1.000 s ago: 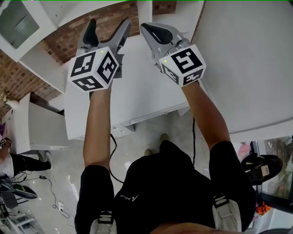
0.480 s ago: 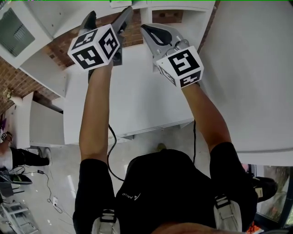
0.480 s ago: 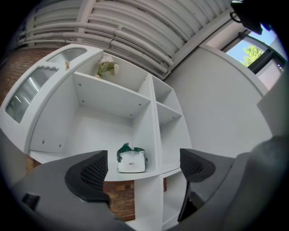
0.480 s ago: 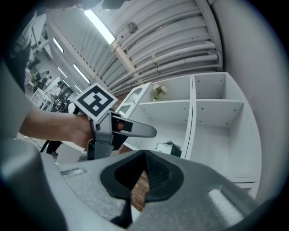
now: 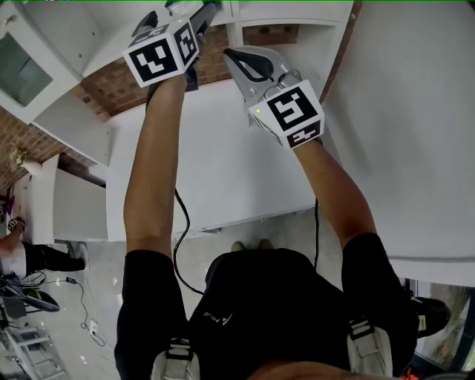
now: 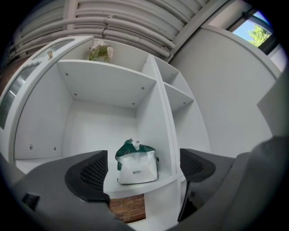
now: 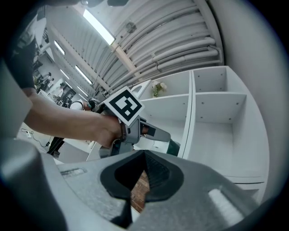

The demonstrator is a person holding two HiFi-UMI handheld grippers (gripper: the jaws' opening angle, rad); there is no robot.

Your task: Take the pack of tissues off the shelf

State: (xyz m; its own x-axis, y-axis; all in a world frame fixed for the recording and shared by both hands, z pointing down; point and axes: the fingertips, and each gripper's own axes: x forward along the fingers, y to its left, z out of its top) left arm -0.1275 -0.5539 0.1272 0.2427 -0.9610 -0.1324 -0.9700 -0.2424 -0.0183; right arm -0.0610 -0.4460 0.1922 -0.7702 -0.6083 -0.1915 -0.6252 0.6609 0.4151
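Left claw open before the shelf
Its jaws have just been opening and frame the pack of tissues, untouched; right claw closed, empty.

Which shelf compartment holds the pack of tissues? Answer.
The wide compartment left of the divider: the green-and-white pack of tissues stands inside it. The narrow compartments right of it show nothing.

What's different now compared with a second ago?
The left gripper reached further forward toward the shelf, its jaws just opening wider; the pack of tissues stands ahead, framed between them, untouched. Nothing was grabbed or released. The right gripper stayed shut and empty.
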